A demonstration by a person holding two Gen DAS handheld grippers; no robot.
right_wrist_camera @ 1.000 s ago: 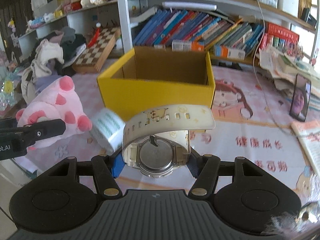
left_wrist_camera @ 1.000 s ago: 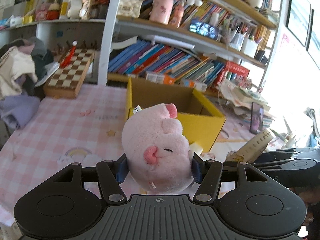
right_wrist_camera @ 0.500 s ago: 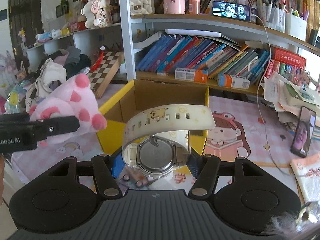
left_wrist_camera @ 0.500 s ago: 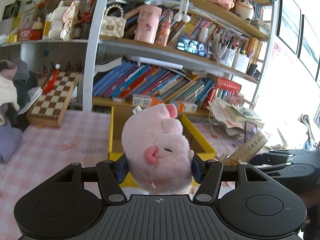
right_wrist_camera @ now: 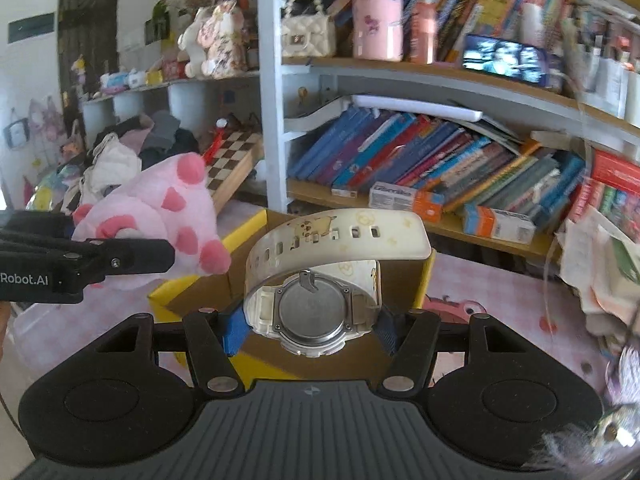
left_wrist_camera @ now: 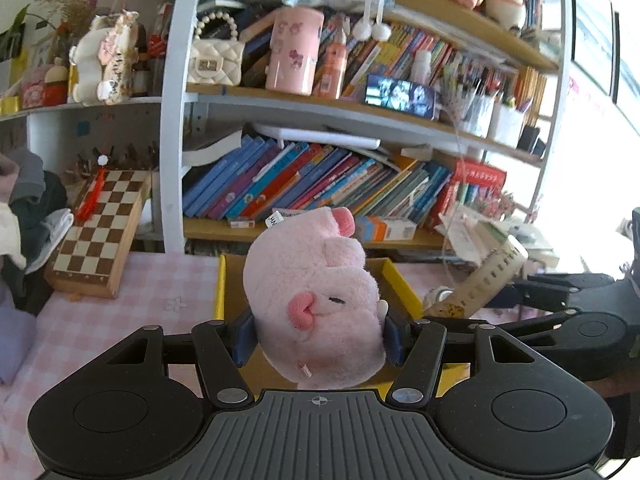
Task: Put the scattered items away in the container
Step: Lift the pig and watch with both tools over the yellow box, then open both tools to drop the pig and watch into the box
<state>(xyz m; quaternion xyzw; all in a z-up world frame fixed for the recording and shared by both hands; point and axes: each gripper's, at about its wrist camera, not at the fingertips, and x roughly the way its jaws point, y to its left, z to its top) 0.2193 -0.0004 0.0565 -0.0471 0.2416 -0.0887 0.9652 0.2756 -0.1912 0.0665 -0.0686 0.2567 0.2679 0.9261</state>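
- While both claws hang over the yellow box (right_wrist_camera: 424, 280), I note my left gripper (left_wrist_camera: 316, 334) pinching the pink plush pig (left_wrist_camera: 316, 304), centre frame.
- Right gripper (right_wrist_camera: 308, 326) clamps the white watch (right_wrist_camera: 312, 312), lower centre.

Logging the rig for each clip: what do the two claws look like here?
Both are matte black plastic. Each has a ribbed grey-black body with a small crosshair mark, two round discs at the sides, angled linkage arms with silver rivets, and blue pads on the fingers. Seen from the right wrist, the left claw carries white "Robot.AI" lettering. No cables or sleeves show. Right claw matches.
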